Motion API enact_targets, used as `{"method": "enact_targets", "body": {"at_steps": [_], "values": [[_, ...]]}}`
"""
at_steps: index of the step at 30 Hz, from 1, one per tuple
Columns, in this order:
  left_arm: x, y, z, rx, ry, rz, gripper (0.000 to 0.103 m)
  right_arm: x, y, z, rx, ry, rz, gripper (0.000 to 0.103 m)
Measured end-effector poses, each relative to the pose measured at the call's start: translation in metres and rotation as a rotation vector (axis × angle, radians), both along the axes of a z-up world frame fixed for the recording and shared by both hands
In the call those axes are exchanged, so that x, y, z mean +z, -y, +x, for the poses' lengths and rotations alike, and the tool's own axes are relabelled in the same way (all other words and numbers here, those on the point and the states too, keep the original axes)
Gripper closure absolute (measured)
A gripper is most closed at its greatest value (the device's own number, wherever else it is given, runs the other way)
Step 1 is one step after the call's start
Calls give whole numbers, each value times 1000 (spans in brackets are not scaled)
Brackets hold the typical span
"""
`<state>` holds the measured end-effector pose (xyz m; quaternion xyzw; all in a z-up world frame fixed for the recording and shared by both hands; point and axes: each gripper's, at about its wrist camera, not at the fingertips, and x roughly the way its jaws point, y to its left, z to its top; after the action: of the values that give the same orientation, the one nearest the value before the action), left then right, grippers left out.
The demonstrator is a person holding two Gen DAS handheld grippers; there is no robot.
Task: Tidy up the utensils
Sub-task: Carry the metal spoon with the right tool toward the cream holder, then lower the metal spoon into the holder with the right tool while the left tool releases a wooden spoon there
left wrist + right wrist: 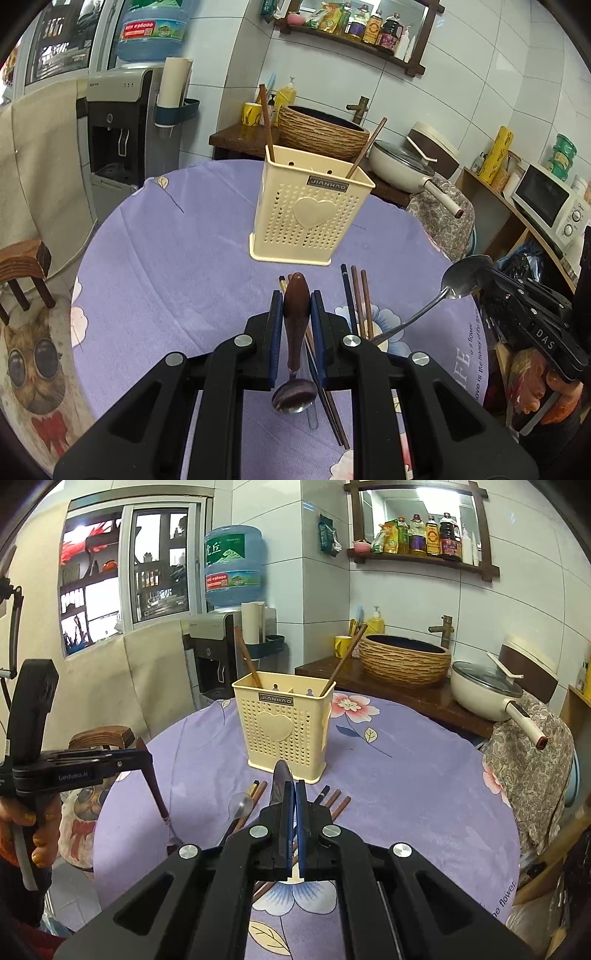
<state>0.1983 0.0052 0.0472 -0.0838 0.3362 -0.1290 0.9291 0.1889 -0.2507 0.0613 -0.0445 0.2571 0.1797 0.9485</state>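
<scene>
While clamped by handle in left claw (296,306), wooden-handled spoon (295,332) hangs bowl-down; steel spoon (448,291) pinched bowl-first in right claw (291,794), both raised off surface (166,258) for cream holder (310,206)

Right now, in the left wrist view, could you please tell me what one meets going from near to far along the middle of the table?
Left hand-held gripper shut on the wooden-handled spoon → loose chopsticks on the purple tablecloth → cream utensil holder with two chopsticks standing in it → woven basin beyond the table.
</scene>
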Motion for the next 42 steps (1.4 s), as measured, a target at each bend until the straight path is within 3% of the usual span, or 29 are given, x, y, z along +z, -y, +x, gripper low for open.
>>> {"method": "enact_targets", "body": {"at_steps": [7, 12, 23, 27, 30, 35, 42], "values": [[19, 3, 13, -13, 34, 8, 88, 11, -6, 11, 19, 6, -12, 101], [48, 6, 34, -32, 68, 8, 88, 30, -14, 32, 20, 33, -56, 101], [159, 26, 101, 11, 224, 64, 88, 124, -30, 87, -62, 231, -150, 101], [180, 34, 134, 54, 237, 73, 87, 135, -39, 111, -92, 247, -188, 101], [172, 38, 159, 85, 212, 80, 87, 121, -47, 126, -97, 240, -234, 101], [130, 40, 189, 110, 121, 98, 87, 88, -54, 143, -86, 172, -254, 101], [74, 46, 198, 92, 38, 120, 87, 45, -65, 160, -67, 81, -267, 101]]}}
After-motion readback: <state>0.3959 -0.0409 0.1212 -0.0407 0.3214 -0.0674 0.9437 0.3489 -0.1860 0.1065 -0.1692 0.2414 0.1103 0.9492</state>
